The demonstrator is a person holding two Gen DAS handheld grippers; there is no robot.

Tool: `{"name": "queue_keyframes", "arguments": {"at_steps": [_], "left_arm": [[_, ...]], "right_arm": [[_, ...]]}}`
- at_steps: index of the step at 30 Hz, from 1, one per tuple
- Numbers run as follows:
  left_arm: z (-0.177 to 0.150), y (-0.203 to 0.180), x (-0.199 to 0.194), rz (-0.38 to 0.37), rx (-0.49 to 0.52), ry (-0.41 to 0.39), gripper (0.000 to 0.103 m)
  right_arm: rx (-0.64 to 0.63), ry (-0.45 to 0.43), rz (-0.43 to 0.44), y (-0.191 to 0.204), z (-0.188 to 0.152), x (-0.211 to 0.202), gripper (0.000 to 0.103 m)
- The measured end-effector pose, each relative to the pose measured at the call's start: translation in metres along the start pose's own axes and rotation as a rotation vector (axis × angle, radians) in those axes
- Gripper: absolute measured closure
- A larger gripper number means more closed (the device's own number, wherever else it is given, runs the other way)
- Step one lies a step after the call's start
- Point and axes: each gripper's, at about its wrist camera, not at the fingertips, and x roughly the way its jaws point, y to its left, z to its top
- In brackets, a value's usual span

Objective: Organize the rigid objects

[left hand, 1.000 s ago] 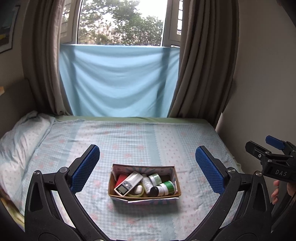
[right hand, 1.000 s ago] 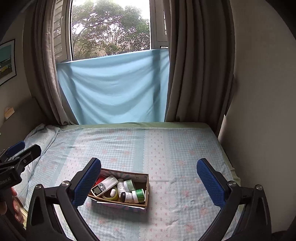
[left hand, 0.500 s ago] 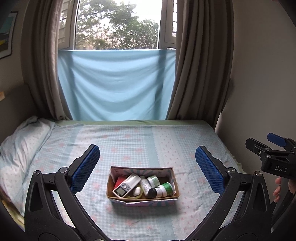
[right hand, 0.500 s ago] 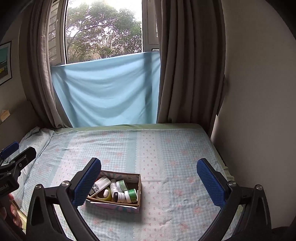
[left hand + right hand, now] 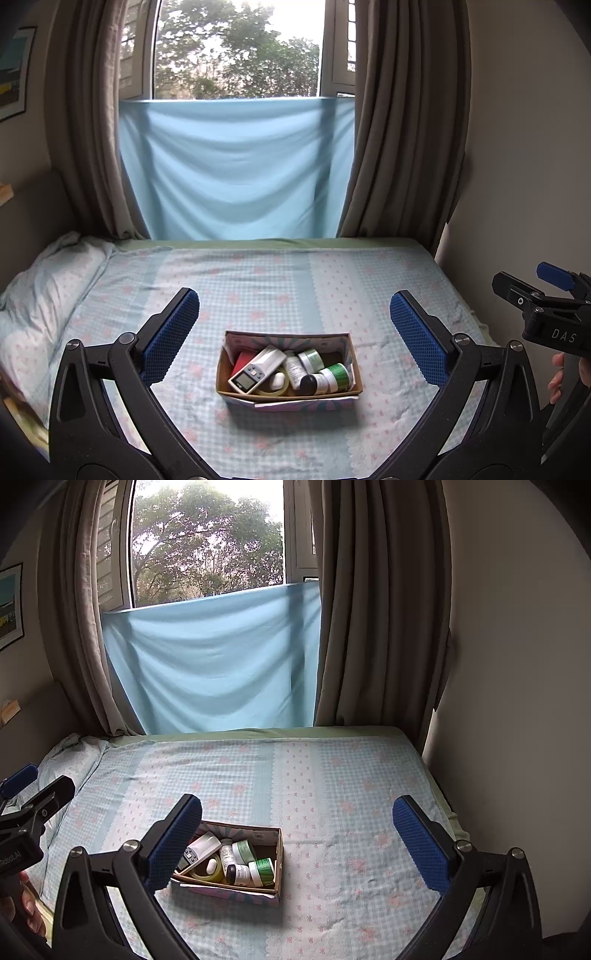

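Cardboard box [image 5: 290, 397] sits on bed [image 5: 332, 280] near front edge, roughly mid-width, packed with white digital device [image 5: 258, 373], red item [image 5: 242, 362], green-capped jars [image 5: 337, 374] and small bottles [image 5: 293, 371]; left gripper [image 5: 293, 339] and right gripper [image 5: 297, 838] both hover above bed, fingers spread wide, holding nothing; blue cloth [image 5: 236, 166] hangs across window beyond far edge

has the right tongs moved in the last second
Yes. In the right wrist view the window and the bed's far edge sit further left and lower, so the right tongs have swung rightward and tilted up.
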Motion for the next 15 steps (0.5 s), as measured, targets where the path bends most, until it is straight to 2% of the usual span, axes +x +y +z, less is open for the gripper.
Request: {"name": "queue_keyframes", "arguments": {"at_steps": [15], "left_arm": [[0.0012,0.0021,0.0067,-0.009,-0.019,0.009,0.000]], "right_arm": [[-0.002,0.006,0.002,-0.0013,0.0009,0.0060,0.000]]}}
